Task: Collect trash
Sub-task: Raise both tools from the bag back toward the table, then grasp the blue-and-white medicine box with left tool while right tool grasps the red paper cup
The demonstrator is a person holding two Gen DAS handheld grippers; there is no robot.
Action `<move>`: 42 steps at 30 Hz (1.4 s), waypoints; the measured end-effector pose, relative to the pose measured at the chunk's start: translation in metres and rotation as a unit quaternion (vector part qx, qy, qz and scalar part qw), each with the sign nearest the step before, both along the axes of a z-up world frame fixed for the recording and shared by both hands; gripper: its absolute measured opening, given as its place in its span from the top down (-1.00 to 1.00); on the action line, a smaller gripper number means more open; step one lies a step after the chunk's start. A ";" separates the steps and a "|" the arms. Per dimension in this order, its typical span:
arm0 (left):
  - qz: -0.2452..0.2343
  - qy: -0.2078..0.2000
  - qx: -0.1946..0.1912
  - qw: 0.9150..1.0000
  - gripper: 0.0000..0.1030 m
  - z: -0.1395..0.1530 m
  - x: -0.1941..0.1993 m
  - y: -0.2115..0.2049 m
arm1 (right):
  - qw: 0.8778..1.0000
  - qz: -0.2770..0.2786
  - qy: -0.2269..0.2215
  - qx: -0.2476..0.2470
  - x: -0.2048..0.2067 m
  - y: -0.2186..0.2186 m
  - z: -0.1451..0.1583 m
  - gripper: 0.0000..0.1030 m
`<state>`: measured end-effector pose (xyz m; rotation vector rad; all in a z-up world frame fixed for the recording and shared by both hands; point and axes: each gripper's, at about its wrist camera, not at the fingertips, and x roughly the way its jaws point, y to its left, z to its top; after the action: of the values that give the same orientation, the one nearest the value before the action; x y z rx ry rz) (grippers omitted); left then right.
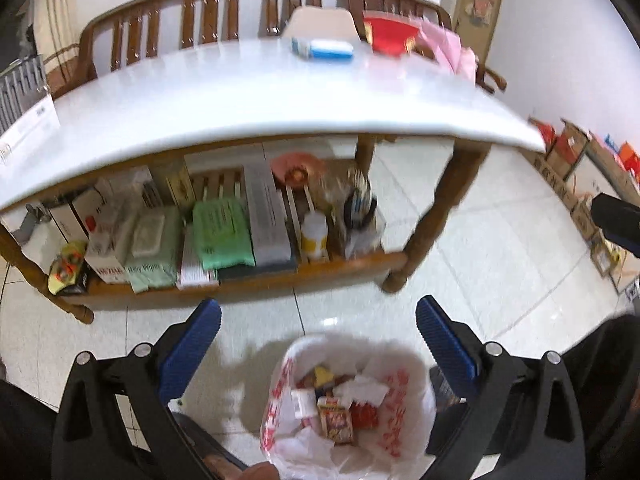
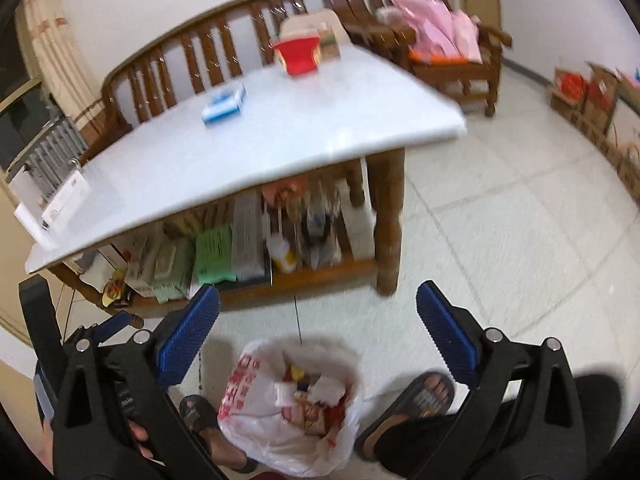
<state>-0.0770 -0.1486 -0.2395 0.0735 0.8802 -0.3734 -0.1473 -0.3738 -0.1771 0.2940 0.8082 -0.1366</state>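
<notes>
A white plastic bag (image 1: pixel 404 412) with red print stands open on the tiled floor, full of wrappers and small cartons. In the right wrist view the same bag (image 2: pixel 248 412) sits between a person's two sandalled feet. My left gripper (image 1: pixel 318 322) hangs above and in front of the bag, open, with nothing between its blue pads. My right gripper (image 2: pixel 318 320) is open too and holds nothing. The left gripper's fingers (image 2: pixel 116 322) show at the lower left of the right wrist view.
A white-topped wooden table (image 1: pixel 240 100) stands ahead with a blue and white box (image 1: pixel 324 49) and a red container (image 2: pixel 298 54) on it. Its lower shelf (image 1: pixel 240 276) is packed with boxes, wipes and bottles. A wooden bench (image 2: pixel 224 36) stands behind. Cartons (image 2: pixel 592 96) line the right wall.
</notes>
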 end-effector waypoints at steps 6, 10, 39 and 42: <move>0.024 -0.039 -0.025 0.999 -0.85 0.068 0.036 -0.009 | 0.996 0.046 -0.044 -0.056 0.034 -0.031 0.085 -0.87; 0.042 -0.063 -0.029 0.997 -0.85 0.109 0.061 -0.019 | 0.991 0.069 -0.065 -0.096 0.061 -0.046 0.135 -0.87; 0.103 -0.016 0.039 0.994 -0.85 0.090 0.269 -0.106 | 0.946 0.251 0.022 -0.205 0.339 -0.069 0.147 -0.87; 0.107 -0.008 0.040 0.993 -0.85 0.080 0.284 -0.110 | 0.942 0.263 0.031 -0.206 0.361 -0.068 0.134 -0.87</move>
<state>0.2065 -0.2586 -0.1593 0.0546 0.8768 -0.1372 0.2142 -0.4418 -0.0433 -0.3281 0.8737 0.1883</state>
